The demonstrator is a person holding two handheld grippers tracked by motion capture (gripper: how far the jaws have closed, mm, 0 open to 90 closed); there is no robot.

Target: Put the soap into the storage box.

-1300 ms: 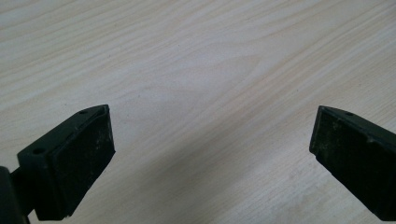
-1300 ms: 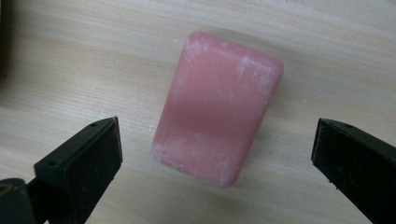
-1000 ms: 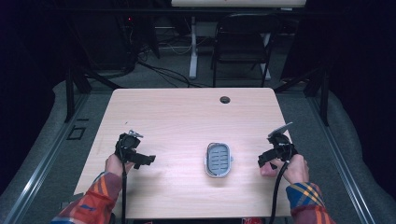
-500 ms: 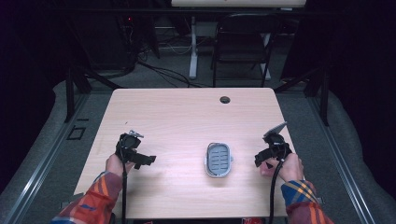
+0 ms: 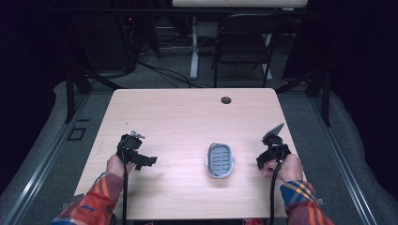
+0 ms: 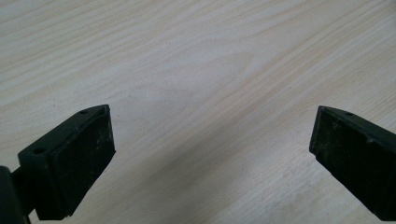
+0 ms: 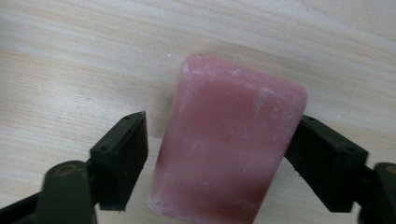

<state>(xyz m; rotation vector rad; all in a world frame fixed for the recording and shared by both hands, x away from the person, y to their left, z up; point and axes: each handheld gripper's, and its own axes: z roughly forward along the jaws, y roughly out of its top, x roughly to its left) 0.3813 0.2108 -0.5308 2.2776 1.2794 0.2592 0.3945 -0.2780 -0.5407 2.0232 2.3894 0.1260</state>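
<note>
Soap bar (image 7: 229, 140) sat between your right gripper (image 7: 217, 144) jaws, just closing; right pad touched, left showed gap. Looked firm, slick; long flat sides suited pinch.

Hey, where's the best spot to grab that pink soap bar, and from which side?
Grip the soap bar across its two long flat sides, near the middle, coming down from above. It lies flat on the table, narrower across than along, so the right gripper spans it; its fingers have just been closing around it.
</note>
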